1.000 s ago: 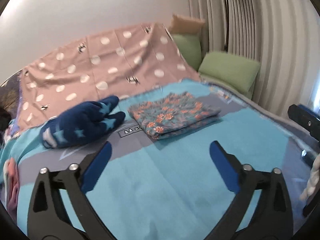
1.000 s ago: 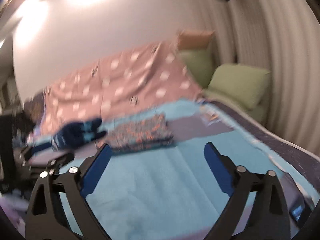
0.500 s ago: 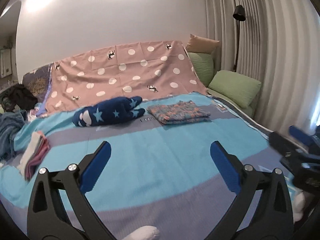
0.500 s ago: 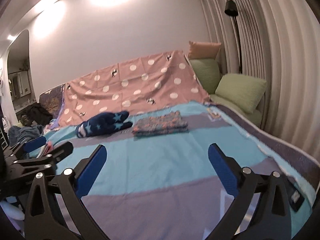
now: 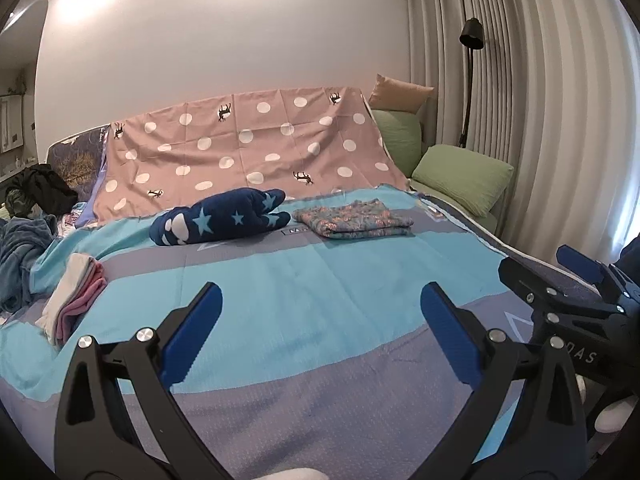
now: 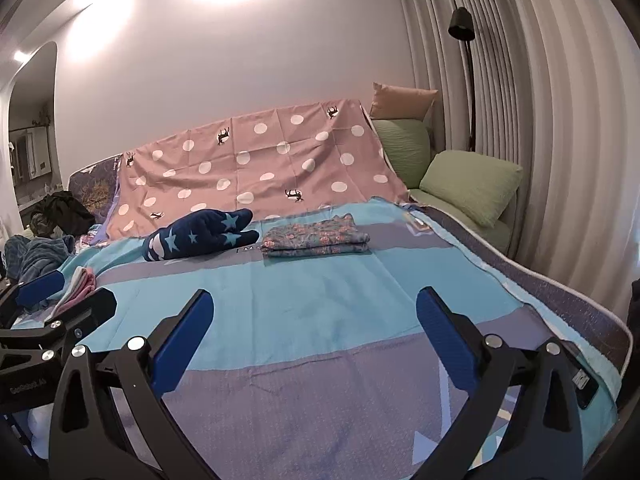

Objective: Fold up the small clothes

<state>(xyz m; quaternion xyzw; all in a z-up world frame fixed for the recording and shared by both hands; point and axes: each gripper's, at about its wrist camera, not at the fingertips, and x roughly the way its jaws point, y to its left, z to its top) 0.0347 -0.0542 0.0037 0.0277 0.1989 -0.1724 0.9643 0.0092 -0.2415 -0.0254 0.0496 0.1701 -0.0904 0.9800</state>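
Blue-padded jaws of the left gripper [image 5: 320, 320] stood spread wide, released, nothing between them, hovering over the bedspread [image 5: 320, 280] without touching it. Right gripper [image 6: 314, 326]: jaws likewise fully apart and empty, having just finished opening; it also showed at the right edge of the left wrist view, beside the left one.

Items, left to right:
- Dark clothing heap [image 5: 36, 192] and blue crumpled blanket [image 5: 20, 252] at the far left edge of the bed.
- White-and-pink folded stack [image 5: 76, 292] near the bedspread's left border.
- Navy star-patterned garment [image 5: 220, 220], bundled, lying at the far end.
- Folded floral garment [image 5: 354, 224], squared, just beside the navy one, not touching it.
- Pink dotted sheet [image 5: 248, 152] draped behind both.
- Green pillows [image 5: 460, 176] and a tan cushion [image 5: 400, 92] at the right, by the curtain [image 5: 540, 120] and a black floor lamp [image 5: 470, 60].

Change against a second earlier: both grippers had drawn back from the folded floral garment, which then lay close ahead of the jaws and now sat well apart, with the whole bed in view.

Room: a broad bare stretch of turquoise and grey bedspread lay between the jaws and the garments; the bed's right edge ran close under the right gripper.
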